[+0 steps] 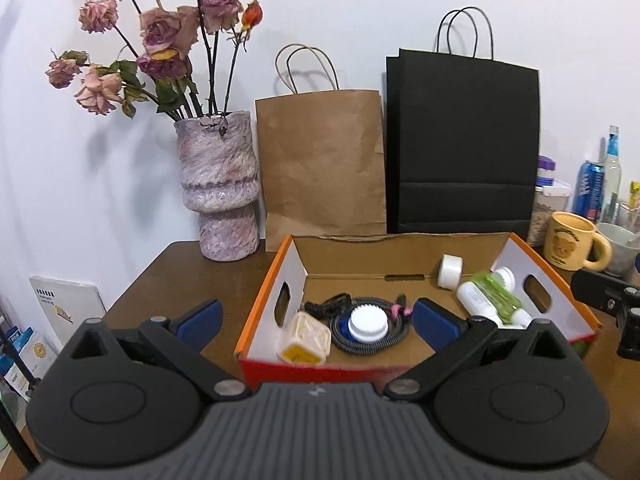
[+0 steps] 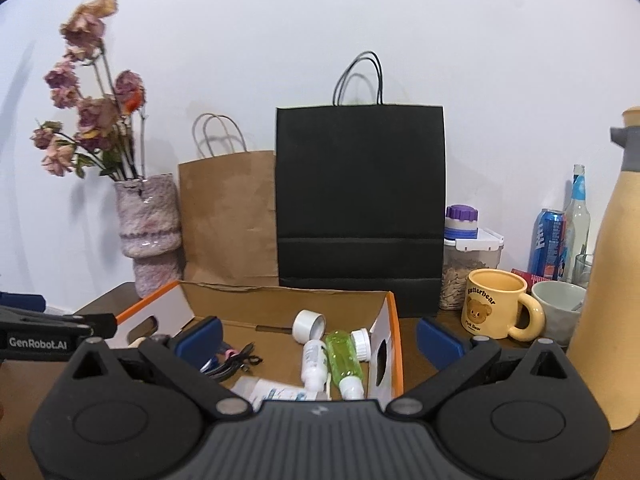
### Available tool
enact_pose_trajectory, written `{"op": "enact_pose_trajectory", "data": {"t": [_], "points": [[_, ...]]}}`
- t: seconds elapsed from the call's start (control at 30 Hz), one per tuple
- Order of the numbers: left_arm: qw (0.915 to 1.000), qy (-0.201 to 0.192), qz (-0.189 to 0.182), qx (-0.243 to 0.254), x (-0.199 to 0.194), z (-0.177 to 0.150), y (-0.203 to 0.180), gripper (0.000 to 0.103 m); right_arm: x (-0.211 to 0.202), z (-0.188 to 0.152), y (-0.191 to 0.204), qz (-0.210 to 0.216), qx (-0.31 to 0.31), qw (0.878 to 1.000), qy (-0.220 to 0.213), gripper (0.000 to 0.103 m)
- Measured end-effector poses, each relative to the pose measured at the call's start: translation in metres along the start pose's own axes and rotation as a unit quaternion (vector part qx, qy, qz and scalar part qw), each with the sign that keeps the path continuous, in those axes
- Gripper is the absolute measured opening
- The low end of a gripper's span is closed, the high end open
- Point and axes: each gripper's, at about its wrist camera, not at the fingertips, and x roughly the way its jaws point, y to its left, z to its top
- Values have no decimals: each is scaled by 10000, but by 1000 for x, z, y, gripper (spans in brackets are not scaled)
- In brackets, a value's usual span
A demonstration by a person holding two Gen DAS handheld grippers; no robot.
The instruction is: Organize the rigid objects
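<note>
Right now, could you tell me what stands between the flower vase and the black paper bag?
A brown paper bag stands between the vase and the black bag; both wrist views show it.

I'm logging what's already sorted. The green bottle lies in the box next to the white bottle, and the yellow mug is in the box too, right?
Not quite. The green bottle does lie in the box next to the white bottle, but the yellow mug stands on the table outside the box, to its right. The right wrist view shows it.
</note>
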Motion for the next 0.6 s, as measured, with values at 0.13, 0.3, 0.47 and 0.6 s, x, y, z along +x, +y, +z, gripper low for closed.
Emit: {"op": "enact_pose_trajectory", "data": {"t": [0.13, 0.3, 0.47, 0.6], "points": [[10000, -21, -70, -6, -30, -9, 2, 103, -34, -4, 8, 83, -56, 9999, -63, 103], [9999, 48, -96, 47, -64, -26, 3, 103, -75, -14, 15, 173, -143, 9997, -44, 103], [9996, 231, -132, 34, -95, -47, 7, 103, -115, -32, 20, 265, -195, 9995, 2, 103], [9995, 284, -104, -3, -116, -62, 10, 103, -140, -48, 24, 308, -248, 9992, 95, 103]]}}
